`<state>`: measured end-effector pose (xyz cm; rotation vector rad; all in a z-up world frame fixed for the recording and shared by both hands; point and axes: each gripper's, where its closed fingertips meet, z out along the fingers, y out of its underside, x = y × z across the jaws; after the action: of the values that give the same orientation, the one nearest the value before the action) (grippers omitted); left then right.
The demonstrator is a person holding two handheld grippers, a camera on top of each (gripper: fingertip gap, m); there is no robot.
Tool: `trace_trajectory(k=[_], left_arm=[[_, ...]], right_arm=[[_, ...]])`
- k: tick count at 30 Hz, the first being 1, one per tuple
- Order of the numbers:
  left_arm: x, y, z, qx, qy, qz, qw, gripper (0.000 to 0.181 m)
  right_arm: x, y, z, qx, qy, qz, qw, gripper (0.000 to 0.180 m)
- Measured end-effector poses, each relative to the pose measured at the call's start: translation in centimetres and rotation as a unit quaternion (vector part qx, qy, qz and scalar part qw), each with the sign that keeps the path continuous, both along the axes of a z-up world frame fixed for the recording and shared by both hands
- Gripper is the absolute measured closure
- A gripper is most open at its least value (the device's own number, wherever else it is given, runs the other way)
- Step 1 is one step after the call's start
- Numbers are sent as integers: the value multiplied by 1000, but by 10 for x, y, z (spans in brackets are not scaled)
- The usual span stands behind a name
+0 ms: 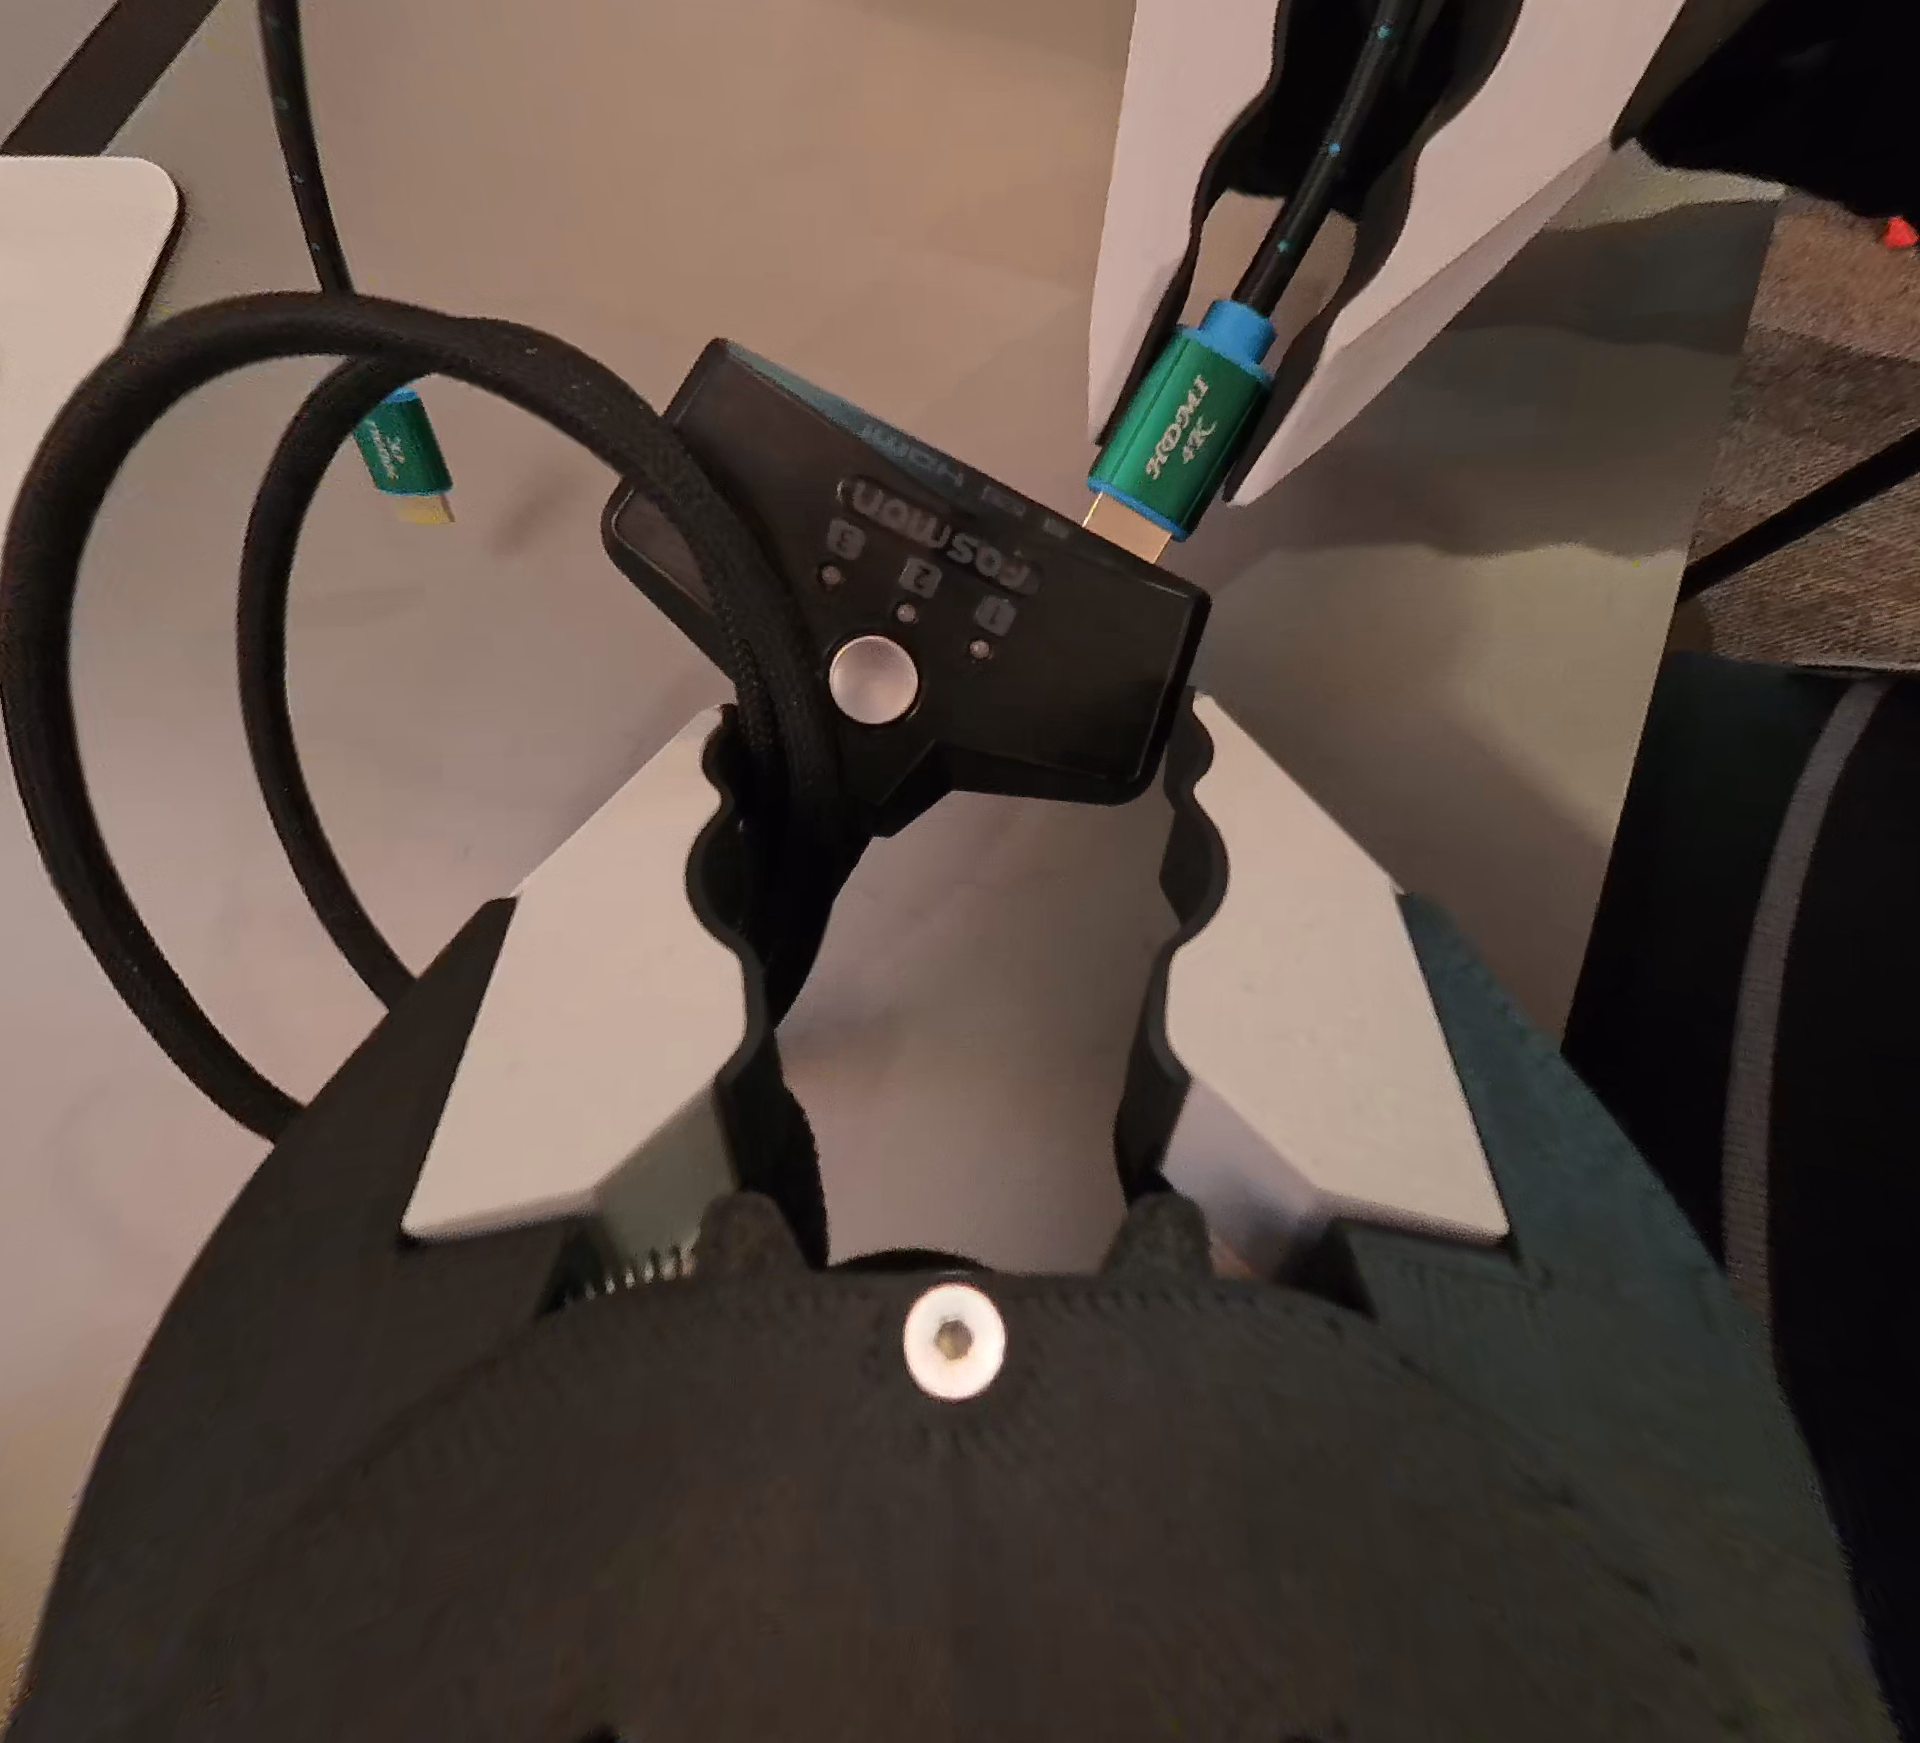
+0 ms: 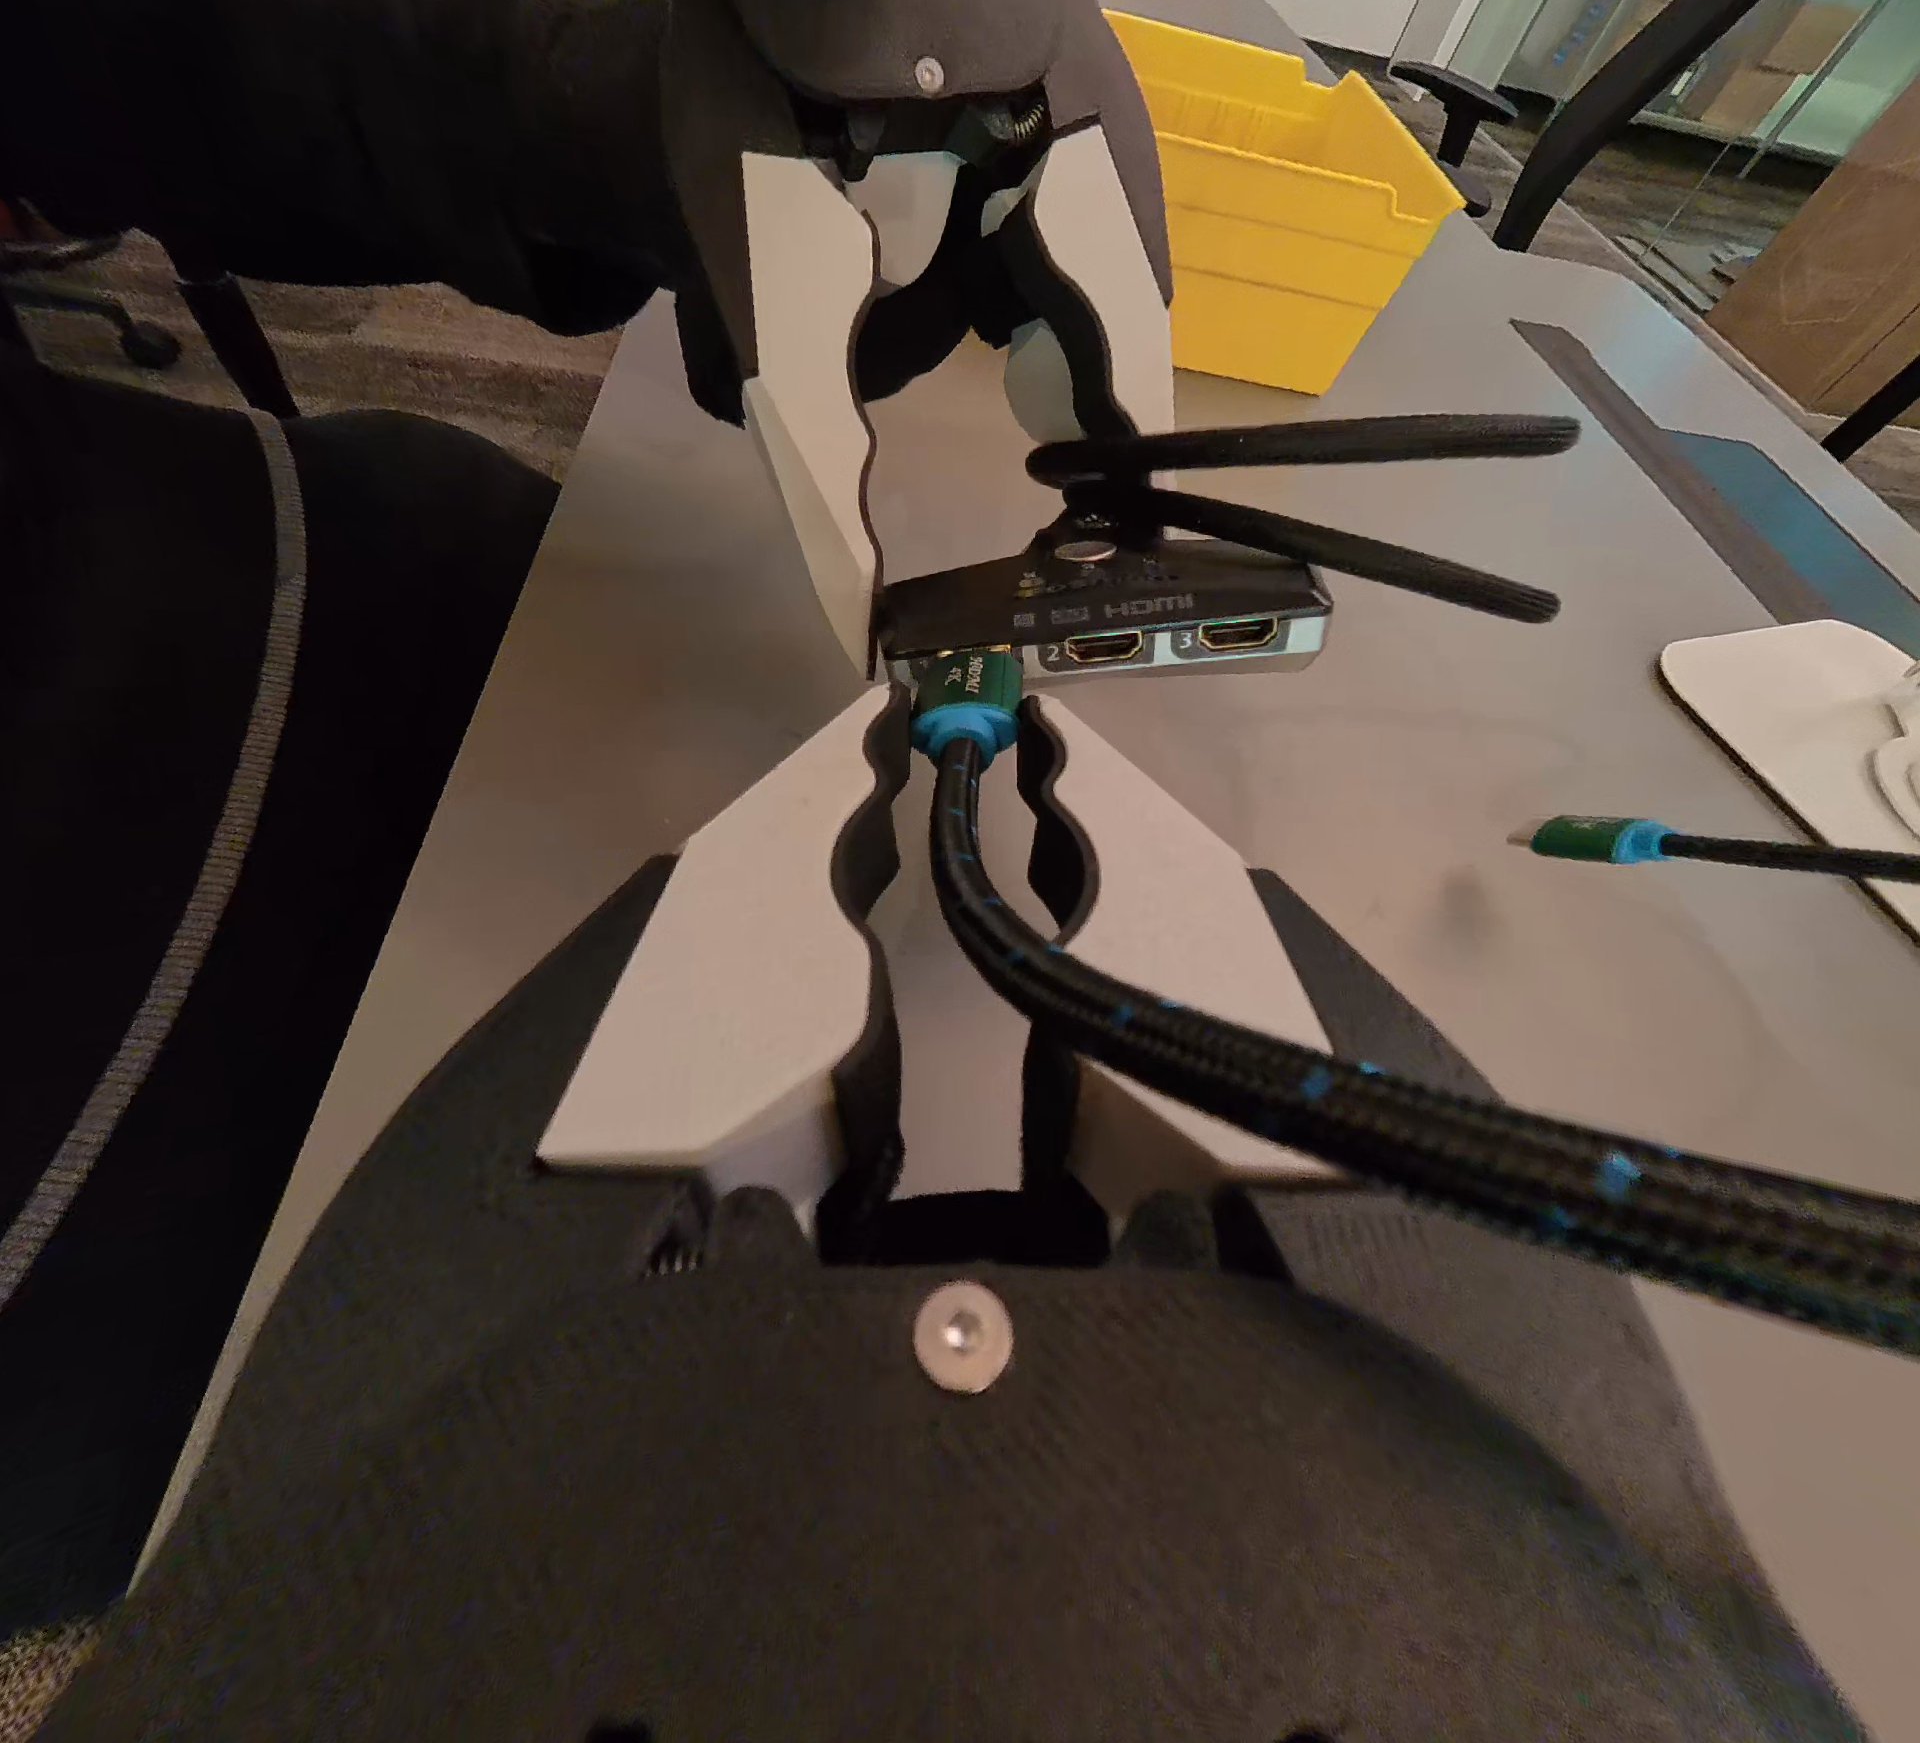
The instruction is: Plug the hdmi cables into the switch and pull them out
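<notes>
My left gripper (image 1: 956, 727) is shut on the black HDMI switch (image 1: 914, 613) and holds it by its two sides over the grey table. The switch's black braided cable (image 1: 104, 654) loops off to the left. My right gripper (image 2: 961, 706) is shut on a green HDMI plug (image 2: 966, 680) with a blue collar, at the switch's (image 2: 1101, 607) first port. In the left wrist view the plug (image 1: 1179, 436) has part of its gold tip showing at the switch's edge. The second and third ports are empty. A second green plug (image 2: 1590, 839) lies loose on the table.
A yellow bin (image 2: 1278, 207) stands behind the switch. A white mat (image 2: 1808, 727) lies at the right, by the loose plug's cable. The table's edge (image 2: 582, 467) runs close on the left, with a black chair and a person's dark sleeve (image 2: 312, 83) beyond. One gripper's finger ends stand about 5 cm off the other's.
</notes>
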<state>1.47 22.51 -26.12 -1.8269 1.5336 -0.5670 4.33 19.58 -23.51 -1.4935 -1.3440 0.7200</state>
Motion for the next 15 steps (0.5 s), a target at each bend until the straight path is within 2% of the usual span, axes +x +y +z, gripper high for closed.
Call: trace_trajectory(k=[15], left_arm=[[4, -3, 14, 29, -11, -1, 1000, 103]], right_arm=[[0, -4, 13, 3, 30, 9, 1000, 162]])
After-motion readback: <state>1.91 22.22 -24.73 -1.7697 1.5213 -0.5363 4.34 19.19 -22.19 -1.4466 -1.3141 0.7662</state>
